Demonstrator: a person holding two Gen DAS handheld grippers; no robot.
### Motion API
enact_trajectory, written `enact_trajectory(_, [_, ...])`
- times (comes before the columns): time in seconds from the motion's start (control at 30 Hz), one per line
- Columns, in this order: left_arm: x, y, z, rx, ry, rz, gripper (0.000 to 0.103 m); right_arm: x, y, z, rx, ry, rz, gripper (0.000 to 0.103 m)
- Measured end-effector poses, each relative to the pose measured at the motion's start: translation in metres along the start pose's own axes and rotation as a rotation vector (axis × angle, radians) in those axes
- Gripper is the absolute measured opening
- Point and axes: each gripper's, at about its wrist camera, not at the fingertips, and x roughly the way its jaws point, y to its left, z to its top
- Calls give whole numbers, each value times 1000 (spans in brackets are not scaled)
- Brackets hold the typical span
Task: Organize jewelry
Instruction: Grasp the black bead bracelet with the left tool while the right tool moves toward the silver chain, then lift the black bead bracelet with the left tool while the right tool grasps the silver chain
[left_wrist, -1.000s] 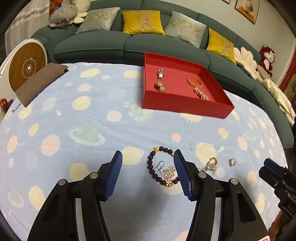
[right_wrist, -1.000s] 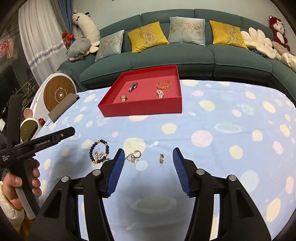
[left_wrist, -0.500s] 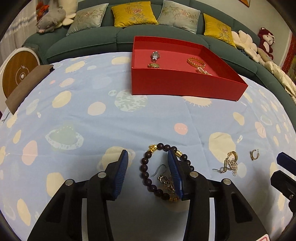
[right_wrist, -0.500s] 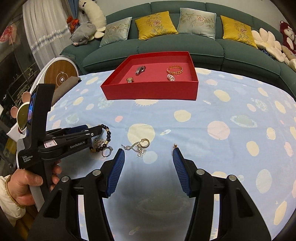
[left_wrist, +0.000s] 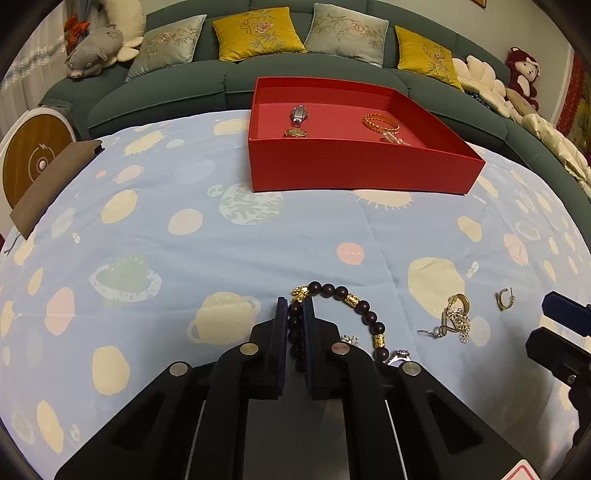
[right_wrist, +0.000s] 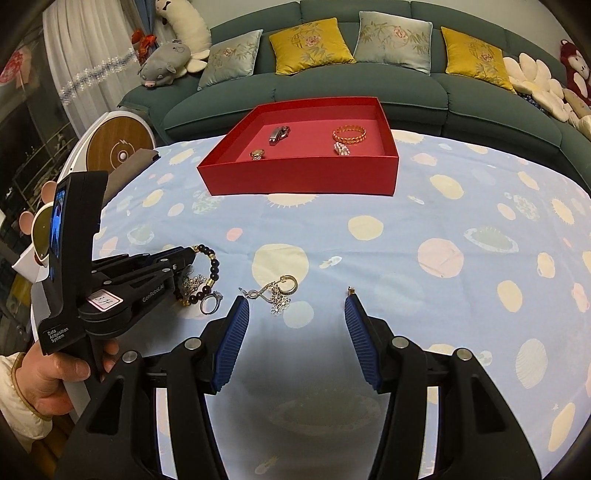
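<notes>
A dark bead bracelet (left_wrist: 364, 308) with gold spacers lies on the blue spotted cloth; my left gripper (left_wrist: 294, 314) is shut on its left side, beads pinched between the pads. From the right wrist view the same bracelet (right_wrist: 215, 266) shows beside the left gripper (right_wrist: 186, 254). A silver ring (right_wrist: 210, 303) rests next to it. My right gripper (right_wrist: 295, 314) stands open just short of a gold and silver earring cluster (right_wrist: 277, 293); a small gold earring (right_wrist: 351, 291) pokes up at its right fingertip. The red tray (left_wrist: 354, 170) holds a watch, a gold bracelet and other pieces.
A green sofa (right_wrist: 332, 85) with cushions and plush toys curves behind the table. A round white and wood device (right_wrist: 118, 147) and a brown pouch (left_wrist: 51, 184) sit at the left edge. A person's hand (right_wrist: 55, 373) holds the left gripper's handle.
The left gripper dropped toward the cloth and shut on the bead bracelet. The right gripper came lower and closer to the earring cluster, jaws unchanged.
</notes>
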Motion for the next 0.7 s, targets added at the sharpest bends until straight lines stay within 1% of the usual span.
enact_trajectory(0.1, [-14, -2, 2, -10, -23, -39, 5, 4, 2, -1, -7, 7, -1, 52])
enact_trajectory(0.2, [-33, -4, 6, -23, -52, -103, 5, 9, 5, -2, -19, 18, 2, 52])
enact_trajectory(0.33, [-61, -6, 8, -29, -76, -208, 5, 19, 13, -6, -49, 36, 12, 52])
enact_trajectory(0.43, [-79, -8, 5, -12, -99, -252, 5, 29, 19, -6, -71, 46, 14, 49])
enact_trajectory(0.5, [-88, -9, 3, -2, -109, -270, 5, 37, 21, -5, -77, 52, 16, 48])
enact_trajectory(0.63, [-93, -8, 1, 10, -115, -266, 5, 52, 18, -4, -56, 73, 16, 45])
enact_trajectory(0.7, [-92, -6, 0, 10, -110, -262, 5, 57, 15, -3, -45, 68, 18, 44])
